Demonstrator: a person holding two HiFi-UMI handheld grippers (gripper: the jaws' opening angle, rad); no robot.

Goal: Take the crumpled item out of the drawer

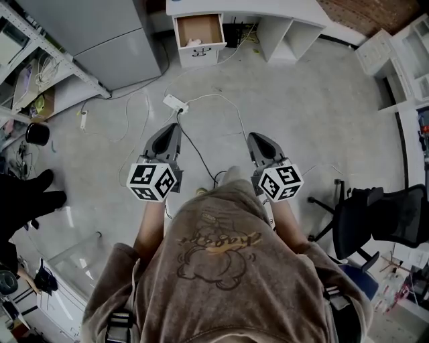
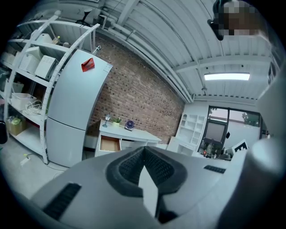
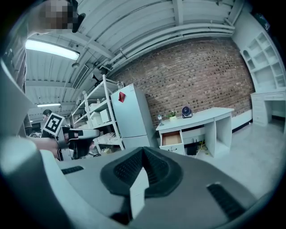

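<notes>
1. your left gripper (image 1: 173, 130) has its jaws pressed together, with nothing between them.
2. your right gripper (image 1: 257, 139) is the same: jaws together and empty.
3. you hold both out in front of you over the floor (image 1: 308, 100), well apart from the drawer (image 1: 199, 30).
4. the drawer stands pulled open under the white tabletop (image 1: 268, 7). a small pale crumpled item (image 1: 194, 42) lies at its front edge.

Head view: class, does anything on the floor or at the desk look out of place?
Yes. A power strip and cables lie loose across the floor, and the desk's drawer stands open with something pale at its front edge.
</notes>
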